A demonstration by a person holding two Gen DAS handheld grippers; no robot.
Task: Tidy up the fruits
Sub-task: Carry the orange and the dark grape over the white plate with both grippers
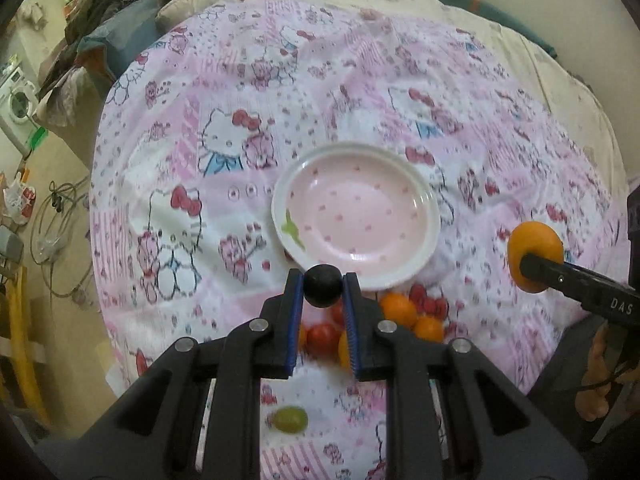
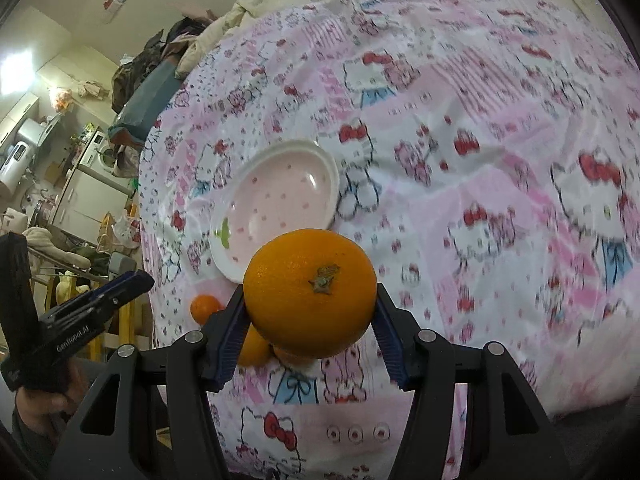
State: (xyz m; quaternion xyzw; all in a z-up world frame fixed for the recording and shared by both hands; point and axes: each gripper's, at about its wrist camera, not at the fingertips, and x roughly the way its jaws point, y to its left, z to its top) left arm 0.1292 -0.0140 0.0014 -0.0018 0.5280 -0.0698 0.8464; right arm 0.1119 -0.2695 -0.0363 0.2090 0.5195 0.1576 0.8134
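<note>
1. Nearest the left wrist camera, the left gripper (image 1: pixel 322 292) is clamped on a small, round dark fruit (image 1: pixel 322 290), pinched between its blue pads and held above the bedspread, just in front of the plate's near rim.
2. Right gripper (image 2: pixel 310 312) grips a large orange (image 2: pixel 310 294), stem end facing the camera, with the pads pressed against its two sides; it hangs over the bedspread on the near side of the plate.
3. Pink plate (image 1: pixel 356 216) with a white rim and small dots lies flat on the pink cartoon-cat bedspread (image 1: pixel 224 128); nothing but a green mark shows near its left rim.
4. Between the plate and the left gripper's body, a cluster of small fruits rests on the bedspread: red tomatoes (image 1: pixel 322 336) and small oranges (image 1: pixel 398 310), touching or just beside one another.
5. Closer still than that cluster, well apart from the plate, a single green grape (image 1: pixel 290 420) lies on the bedspread.
</note>
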